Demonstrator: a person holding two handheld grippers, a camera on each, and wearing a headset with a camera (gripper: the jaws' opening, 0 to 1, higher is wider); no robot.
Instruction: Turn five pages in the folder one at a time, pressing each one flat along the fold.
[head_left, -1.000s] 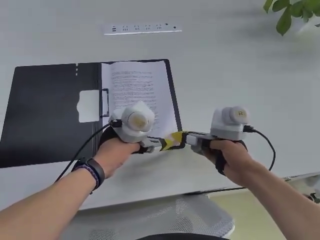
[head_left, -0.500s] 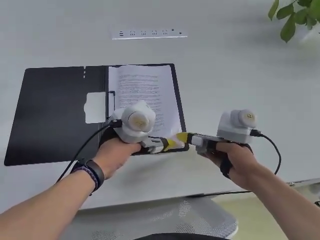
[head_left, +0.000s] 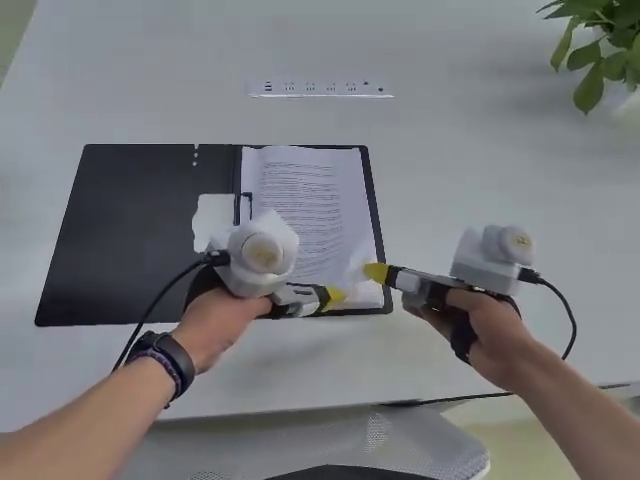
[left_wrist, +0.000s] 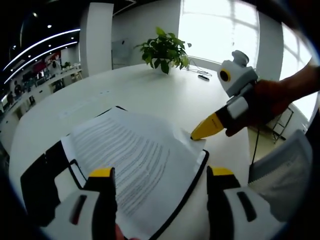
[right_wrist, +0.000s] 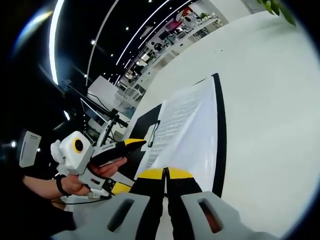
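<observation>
Your right tool (head_left: 376, 271), jaws pressed together, has drawn away from your wide-spread left tool (left_wrist: 161, 174) to the page (head_left: 310, 210) corner at 5 o'clock, so this turn looks barely begun.

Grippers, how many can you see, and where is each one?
2. The left gripper is open at the near edge of the folder. The right gripper is shut, its tip at the near right corner of the page.
</observation>
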